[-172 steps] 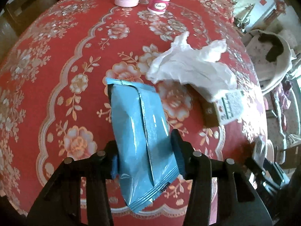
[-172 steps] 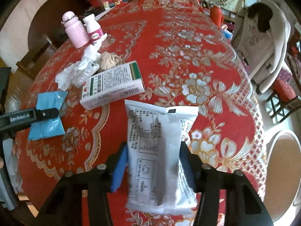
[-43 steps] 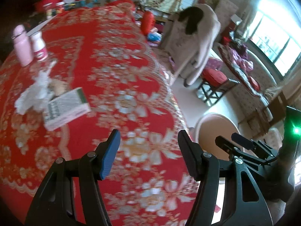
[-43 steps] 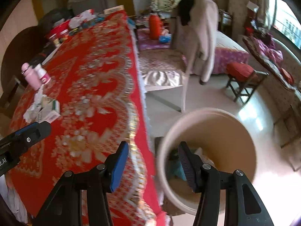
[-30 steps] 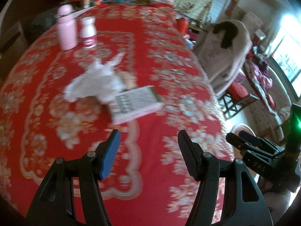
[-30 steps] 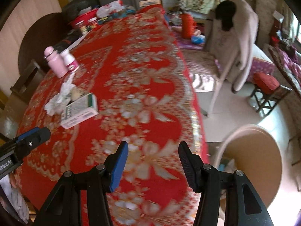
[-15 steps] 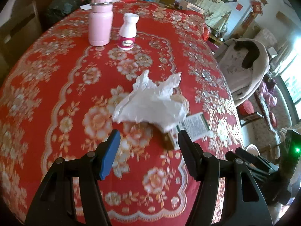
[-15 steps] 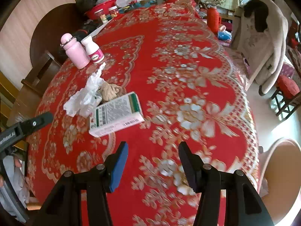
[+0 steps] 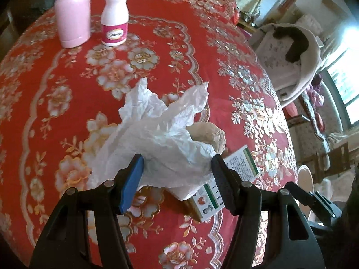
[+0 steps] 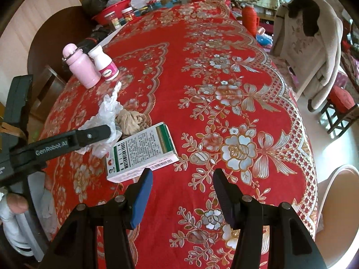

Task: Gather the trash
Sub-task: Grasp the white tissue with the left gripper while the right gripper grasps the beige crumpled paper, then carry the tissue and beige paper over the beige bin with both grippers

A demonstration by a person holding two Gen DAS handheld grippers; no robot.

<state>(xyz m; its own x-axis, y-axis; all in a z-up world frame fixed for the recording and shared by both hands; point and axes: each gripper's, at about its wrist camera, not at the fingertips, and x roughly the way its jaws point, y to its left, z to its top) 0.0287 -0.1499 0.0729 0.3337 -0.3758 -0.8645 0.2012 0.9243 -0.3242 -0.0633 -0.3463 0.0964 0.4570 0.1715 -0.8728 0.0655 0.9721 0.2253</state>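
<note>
left gripper [image 9: 177, 170] fingers closing around the crumpled white tissue [image 9: 161, 139], not yet pinching; right gripper [image 10: 182, 179] fingers apart, empty, near the medicine box [image 10: 141, 150]; next, pinch and lift.

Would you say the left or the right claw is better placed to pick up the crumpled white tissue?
Left. The left claw already straddles the tissue, its jaws closing; the right claw hovers empty beside the box.

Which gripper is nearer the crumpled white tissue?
Left. The left gripper straddles the crumpled white tissue, jaws closing around it. The right gripper hangs apart, near the green-and-white box.
</note>
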